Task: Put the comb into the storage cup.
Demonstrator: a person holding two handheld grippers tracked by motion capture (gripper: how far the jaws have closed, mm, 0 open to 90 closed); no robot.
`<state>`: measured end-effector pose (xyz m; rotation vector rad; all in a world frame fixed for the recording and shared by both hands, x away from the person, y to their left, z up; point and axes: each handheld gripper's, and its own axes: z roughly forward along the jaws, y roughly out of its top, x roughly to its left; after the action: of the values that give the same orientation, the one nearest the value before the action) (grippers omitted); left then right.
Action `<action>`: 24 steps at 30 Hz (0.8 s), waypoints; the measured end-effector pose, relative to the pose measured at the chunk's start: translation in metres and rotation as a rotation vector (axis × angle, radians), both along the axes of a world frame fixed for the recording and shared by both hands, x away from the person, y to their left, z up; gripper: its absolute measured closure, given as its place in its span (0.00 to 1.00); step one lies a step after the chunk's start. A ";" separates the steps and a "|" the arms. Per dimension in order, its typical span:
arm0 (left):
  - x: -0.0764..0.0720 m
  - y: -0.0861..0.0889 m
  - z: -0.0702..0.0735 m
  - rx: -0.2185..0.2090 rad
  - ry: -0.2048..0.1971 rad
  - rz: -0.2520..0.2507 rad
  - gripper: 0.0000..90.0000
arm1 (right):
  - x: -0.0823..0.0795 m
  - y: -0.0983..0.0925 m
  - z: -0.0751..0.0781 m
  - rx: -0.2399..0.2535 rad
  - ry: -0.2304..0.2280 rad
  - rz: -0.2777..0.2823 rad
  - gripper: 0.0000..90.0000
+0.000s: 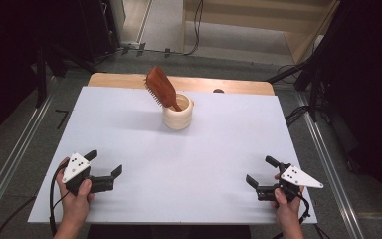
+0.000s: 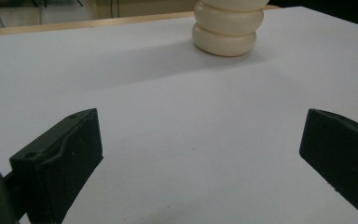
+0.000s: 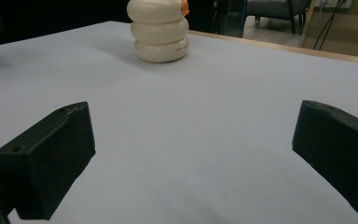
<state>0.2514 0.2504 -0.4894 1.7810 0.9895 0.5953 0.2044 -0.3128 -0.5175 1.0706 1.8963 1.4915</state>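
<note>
Both grippers were found idle at the near edge of the table, one at each corner. Left gripper, held in the person's left hand, rested at the near left with its jaws spread wide and nothing between them; its own view confirmed bare white surface in the gap. Right gripper, held in the right hand, rested at the near right in the same condition: jaws wide apart, gripping nothing, with bare surface showing between them in its own view. Each carried a grey three-cornered plate on top, and a cable trailed from each toward the near edge.

Neither gripper touched any object. Well apart from both, toward the far middle of the white table, stood a cream ribbed holder, upright, its wall formed of three stacked bulges. A reddish-brown hairbrush stood in it handle down, head up and leaning to the left and far side, bristles facing left. Beyond the white surface, a strip of bare wood ran along the far edge. Grey floor with cables lay past that.
</note>
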 end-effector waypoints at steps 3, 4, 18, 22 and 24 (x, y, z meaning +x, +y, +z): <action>-0.002 0.004 0.000 0.000 0.002 0.005 0.00 | 0.000 0.000 0.000 -0.001 -0.002 0.000 0.00; -0.002 0.005 0.000 -0.001 0.002 0.004 0.00 | 0.000 0.000 0.000 -0.001 0.000 -0.001 0.00; -0.007 0.025 0.000 0.014 0.012 0.021 0.00 | 0.000 0.000 0.000 -0.003 -0.001 -0.003 0.00; -0.008 0.033 0.001 0.007 0.003 0.019 0.00 | 0.000 0.000 0.000 -0.004 0.000 -0.004 0.00; -0.008 0.037 0.001 0.015 0.002 0.019 0.00 | 0.000 0.000 0.000 -0.004 0.000 -0.004 0.00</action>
<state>0.2436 0.2873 -0.4885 1.7872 1.0063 0.6143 0.2049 -0.3127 -0.5178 1.0719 1.8949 1.4845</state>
